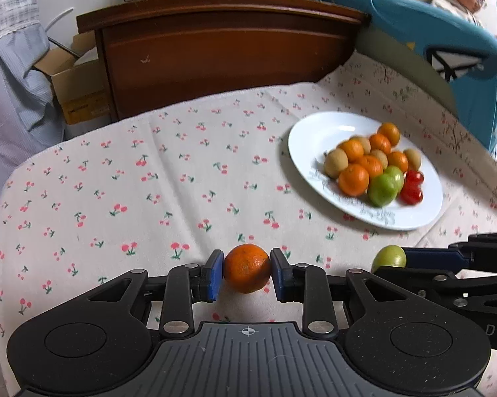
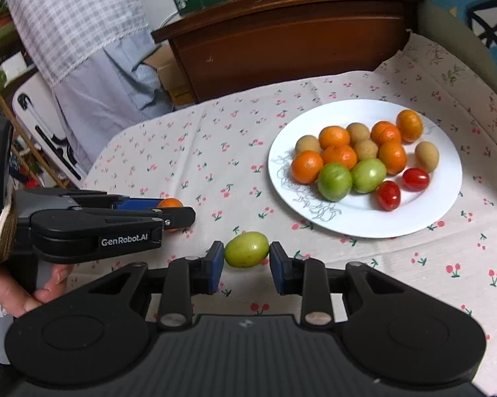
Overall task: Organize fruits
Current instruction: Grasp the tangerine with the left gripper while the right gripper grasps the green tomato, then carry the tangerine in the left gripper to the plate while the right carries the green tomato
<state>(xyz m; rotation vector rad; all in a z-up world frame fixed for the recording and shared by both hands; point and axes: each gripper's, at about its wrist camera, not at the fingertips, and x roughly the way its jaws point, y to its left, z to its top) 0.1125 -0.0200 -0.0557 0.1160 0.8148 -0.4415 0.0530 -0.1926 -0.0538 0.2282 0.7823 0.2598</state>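
1. Two grippers each clamp one fruit low in their own view, above a cloth (image 1: 116,178) printed with cherries.
2. The left gripper (image 1: 247,273) grasps a small orange (image 1: 247,267); both blue pads (image 1: 215,276) press on its sides at the lower centre of the left wrist view. No earlier picture is at hand, so only the grip itself can be told.
3. The right gripper (image 2: 247,258) is clenched on a yellow-green fruit (image 2: 247,249), pads touching both ends, at the lower centre of the right wrist view.
4. In the left view that same green fruit shows at the lower right, held by the other tool; in the right view the orange peeks out at the middle left behind the left gripper's fingers.
5. A hand (image 2: 23,292) wraps the left tool's handle at the lower left of the right view.
6. A white plate (image 2: 364,221) lies on the cloth in the right half of both views, well apart from both held fruits.
7. On the plate sit several oranges (image 2: 306,166), a few tan round fruits (image 2: 427,156), two green tomatoes (image 2: 334,181) touching each other, and two red cherry tomatoes (image 2: 388,195) near its lower right edge.
8. A brown wooden headboard (image 1: 228,53) stands behind the cloth at the top centre.
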